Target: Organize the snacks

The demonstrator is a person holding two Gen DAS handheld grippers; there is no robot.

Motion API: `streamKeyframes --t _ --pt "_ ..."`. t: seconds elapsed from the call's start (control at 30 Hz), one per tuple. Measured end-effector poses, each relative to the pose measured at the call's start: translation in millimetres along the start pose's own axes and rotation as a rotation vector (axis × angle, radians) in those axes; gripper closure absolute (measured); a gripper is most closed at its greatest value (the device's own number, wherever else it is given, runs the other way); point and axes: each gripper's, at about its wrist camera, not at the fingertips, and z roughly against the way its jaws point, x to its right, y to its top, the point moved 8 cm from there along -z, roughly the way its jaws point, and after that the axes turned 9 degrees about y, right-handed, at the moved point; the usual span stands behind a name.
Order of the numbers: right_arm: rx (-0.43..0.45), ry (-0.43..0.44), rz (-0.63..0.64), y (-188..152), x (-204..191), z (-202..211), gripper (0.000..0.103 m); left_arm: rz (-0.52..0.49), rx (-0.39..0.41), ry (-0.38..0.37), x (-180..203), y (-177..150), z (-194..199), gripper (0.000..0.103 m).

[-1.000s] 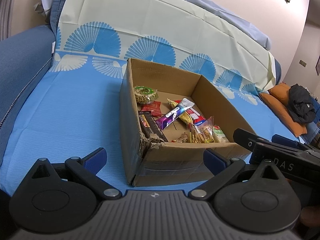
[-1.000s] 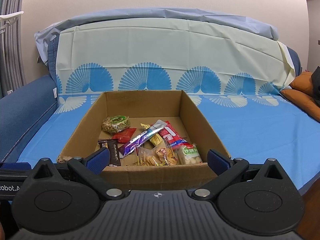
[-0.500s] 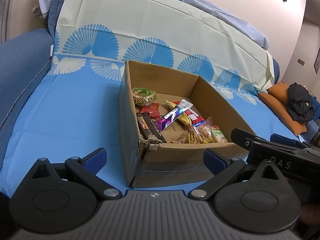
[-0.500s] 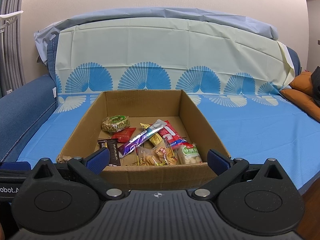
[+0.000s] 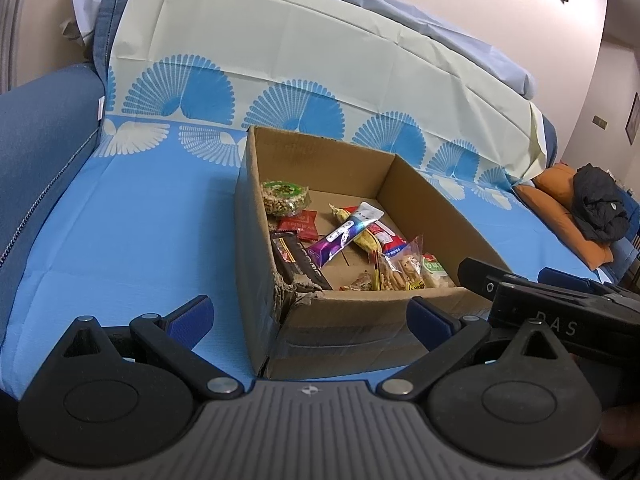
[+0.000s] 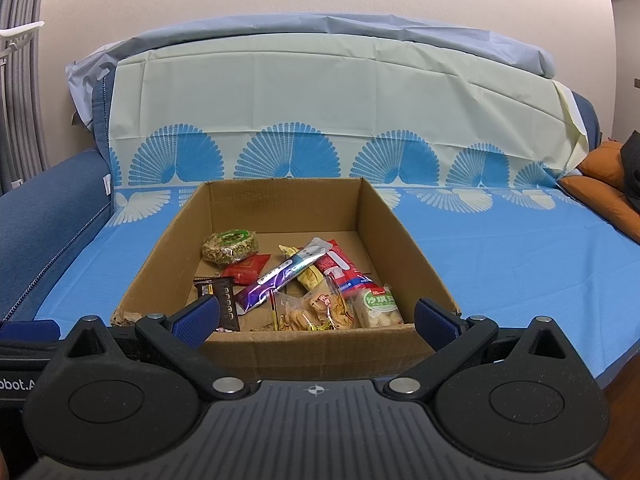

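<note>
Tools wide open, both empty: left tool (image 5: 310, 312), right tool (image 6: 316, 316). Snacks lying in the box (image 6: 412, 240) on the sofa, just ahead. Purple bar (image 6: 280, 278) slanting near-left to far-right, straight before right tool, so nearer to it.
</note>
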Motion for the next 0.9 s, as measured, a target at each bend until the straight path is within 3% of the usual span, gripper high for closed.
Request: streamKeyframes --t 0.9 --pt "-0.015 -0.050 -0.016 1.0 2.3 -3.5 0.001 -0.051 0.043 -0.024 12.6 11.7 -7.6 0.000"
